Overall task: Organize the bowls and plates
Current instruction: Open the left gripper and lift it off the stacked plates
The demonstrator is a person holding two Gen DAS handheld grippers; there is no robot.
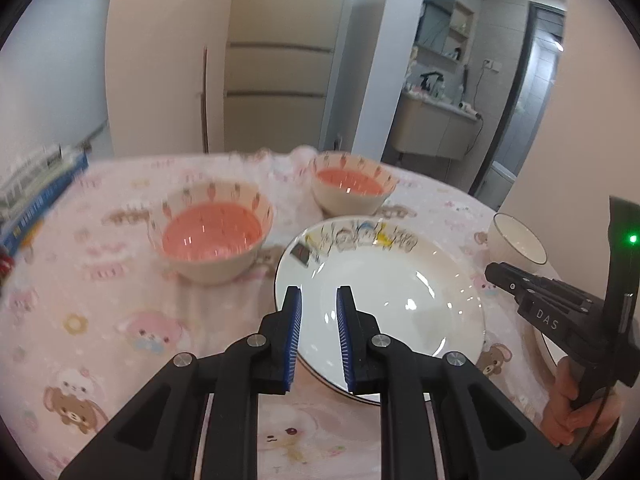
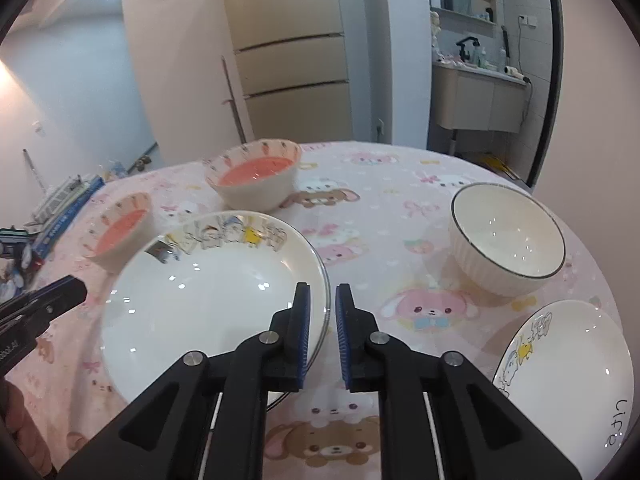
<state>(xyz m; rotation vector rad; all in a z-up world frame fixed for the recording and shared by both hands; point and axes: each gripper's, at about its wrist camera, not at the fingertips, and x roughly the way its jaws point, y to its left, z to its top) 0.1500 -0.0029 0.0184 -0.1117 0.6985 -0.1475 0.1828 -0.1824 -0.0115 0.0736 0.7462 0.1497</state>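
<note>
A white cartoon plate (image 1: pixel 384 300) (image 2: pixel 208 304) lies on the table. My left gripper (image 1: pixel 319 300) is open over the plate's near left rim and holds nothing. My right gripper (image 2: pixel 323 298) is open at the plate's right rim, with the rim between its fingers or just under them. Two pink-lined bowls (image 1: pixel 214 236) (image 1: pixel 352 188) stand behind the plate; they also show in the right wrist view (image 2: pixel 256 178) (image 2: pixel 120 228). A white ribbed bowl (image 2: pixel 508 236) (image 1: pixel 516 240) stands to the right. A second cartoon plate (image 2: pixel 568 372) lies at the near right.
The round table wears a pink cartoon cloth (image 2: pixel 400 208). Blue boxes and clutter (image 1: pixel 40 188) sit at the far left edge. The right tool body (image 1: pixel 560 316) shows in the left wrist view, and the left tool (image 2: pixel 40 304) shows in the right wrist view.
</note>
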